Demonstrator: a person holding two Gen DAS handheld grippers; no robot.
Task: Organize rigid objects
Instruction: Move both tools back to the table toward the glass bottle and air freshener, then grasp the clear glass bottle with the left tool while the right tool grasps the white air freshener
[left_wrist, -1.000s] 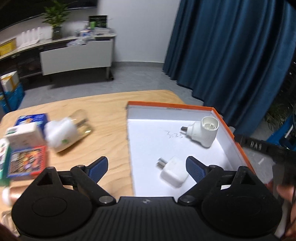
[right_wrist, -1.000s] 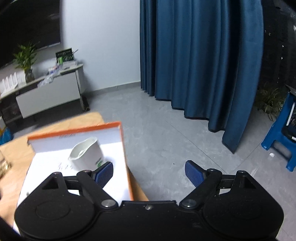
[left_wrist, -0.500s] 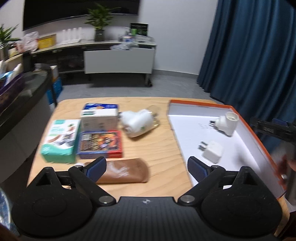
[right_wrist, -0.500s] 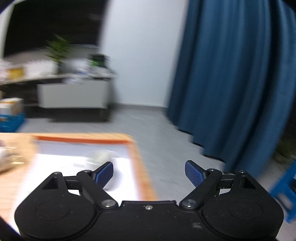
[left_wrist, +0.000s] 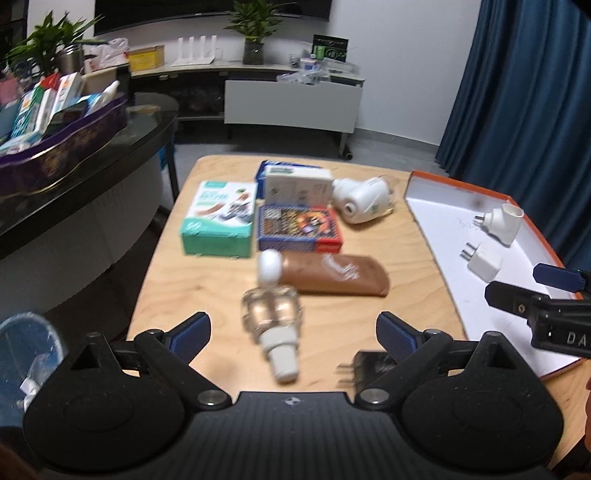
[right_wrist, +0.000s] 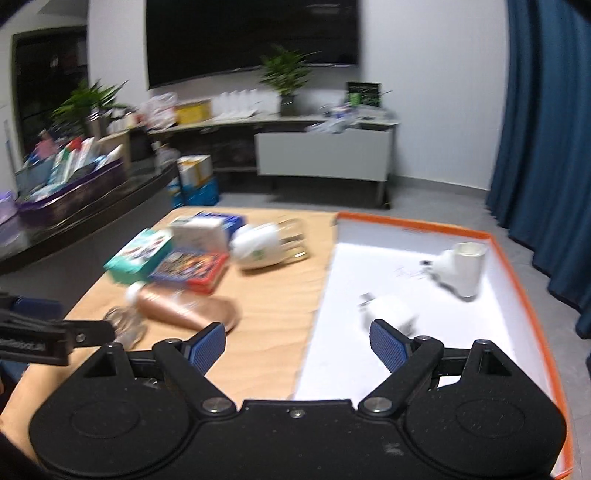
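Note:
A white tray with an orange rim (left_wrist: 436, 229) (right_wrist: 517, 273) lies on the right of the wooden table. In it are a white angled plug (left_wrist: 502, 221) (right_wrist: 461, 269) and a white square adapter (left_wrist: 484, 262) (right_wrist: 388, 314). Left of the tray lie a clear glass bottle (left_wrist: 271, 317), a brown tube (left_wrist: 332, 275) (right_wrist: 181, 310), a dark plug (left_wrist: 369, 363), a white vaporizer (left_wrist: 364, 201) (right_wrist: 262, 243) and several boxes (left_wrist: 299, 223). My left gripper (left_wrist: 293, 330) is open and empty above the bottle. My right gripper (right_wrist: 297, 341) is open and empty at the tray's left edge.
A teal box (left_wrist: 218, 218) (right_wrist: 140, 256) and a white box (left_wrist: 297, 182) stand at the table's far left. A dark curved counter (left_wrist: 92, 147) with a purple basket is left of the table. Blue curtains (left_wrist: 535, 92) hang at the right.
Both grippers have pulled back and swung left, away from the tray. The table's left side with the bottle, tube and boxes has come into view. Both stay open.

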